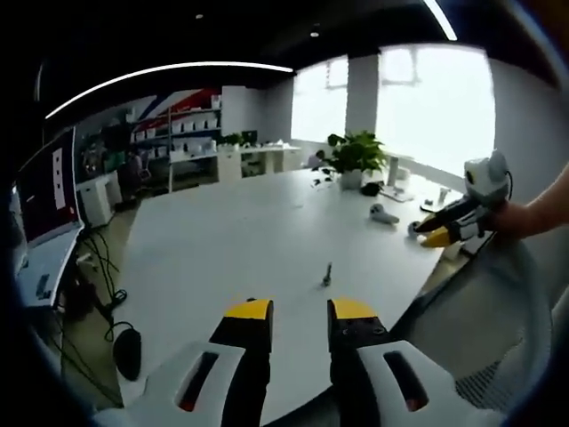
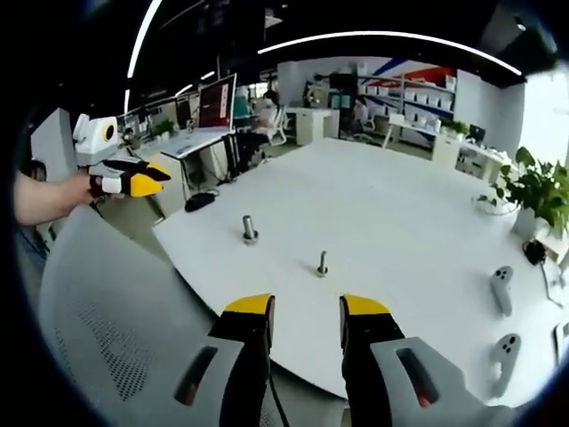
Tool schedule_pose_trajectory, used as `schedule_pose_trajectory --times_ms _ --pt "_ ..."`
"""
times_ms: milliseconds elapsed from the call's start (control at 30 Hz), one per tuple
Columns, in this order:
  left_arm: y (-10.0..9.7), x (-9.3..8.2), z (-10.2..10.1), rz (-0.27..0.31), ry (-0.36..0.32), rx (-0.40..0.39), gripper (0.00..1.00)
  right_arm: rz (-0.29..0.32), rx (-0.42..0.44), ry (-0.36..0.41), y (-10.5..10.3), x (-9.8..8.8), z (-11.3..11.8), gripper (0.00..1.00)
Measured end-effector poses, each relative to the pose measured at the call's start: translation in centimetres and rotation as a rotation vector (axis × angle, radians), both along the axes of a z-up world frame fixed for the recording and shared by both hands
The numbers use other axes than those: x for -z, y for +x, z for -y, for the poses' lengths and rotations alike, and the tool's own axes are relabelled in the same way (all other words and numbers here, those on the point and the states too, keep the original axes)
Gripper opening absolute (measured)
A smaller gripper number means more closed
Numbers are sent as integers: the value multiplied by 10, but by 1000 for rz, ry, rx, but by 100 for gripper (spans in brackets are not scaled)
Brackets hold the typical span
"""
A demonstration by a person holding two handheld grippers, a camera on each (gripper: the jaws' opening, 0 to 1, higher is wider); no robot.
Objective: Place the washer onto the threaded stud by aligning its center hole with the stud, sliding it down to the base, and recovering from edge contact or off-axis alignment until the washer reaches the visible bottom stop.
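Both grippers' jaws apart, empty — washer indiscernible near small stud (image 2: 323, 263) on table (image 2: 400, 222).

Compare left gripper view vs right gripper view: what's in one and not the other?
Left gripper view: its own left gripper, jaws apart, the right gripper held in from the side, and cables on the floor beside the table.

Right gripper view: its own right gripper, jaws apart, the left gripper, and a second stud near the table edge.

Both: the white table, a small stud ahead of the jaws, and the potted plant.
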State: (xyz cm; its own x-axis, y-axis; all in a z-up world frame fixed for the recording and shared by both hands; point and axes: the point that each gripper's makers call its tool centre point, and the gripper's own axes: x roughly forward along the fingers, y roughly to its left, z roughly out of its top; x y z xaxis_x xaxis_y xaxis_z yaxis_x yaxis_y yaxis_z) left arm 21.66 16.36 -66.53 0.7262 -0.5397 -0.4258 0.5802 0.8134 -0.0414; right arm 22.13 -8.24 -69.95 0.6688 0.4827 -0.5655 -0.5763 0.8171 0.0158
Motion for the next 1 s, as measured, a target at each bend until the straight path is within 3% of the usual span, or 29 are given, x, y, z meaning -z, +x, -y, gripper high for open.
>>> schedule_pose_trajectory --times_ms 267,733,1000 --pt "1 1 -1 -11 -15 -3 22 -13 -6 -14 0 4 1 31" --pt "-2 7 3 -23 31 20 22 -37 -2 -24 -2 8 1 31" --pt "-1 10 1 -45 6 20 21 -47 -4 -35 -2 10 1 31"
